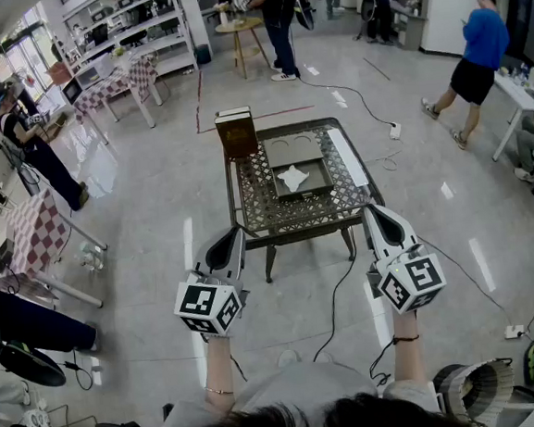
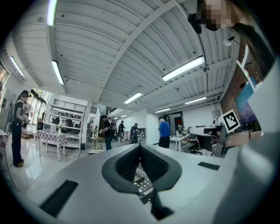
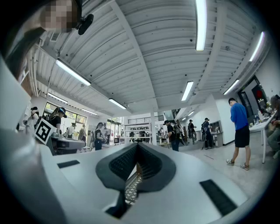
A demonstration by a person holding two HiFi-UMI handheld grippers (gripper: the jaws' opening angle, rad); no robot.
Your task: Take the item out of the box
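A lattice table [image 1: 248,209] stands ahead of us, with an open box [image 1: 318,179] on it. We hold the left gripper [image 1: 233,234] and the right gripper [image 1: 375,215] just short of the table, both shut and empty. The white item [image 1: 294,178] lies inside the box.

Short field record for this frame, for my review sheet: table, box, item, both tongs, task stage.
table: metal lattice table
box: dark open box at its middle
item: white item lying inside the box
other: brown box upright at the far left corner
left: left tongs shut, empty, near side of table
right: right tongs shut, empty, near side of table
stage: item not yet taken out
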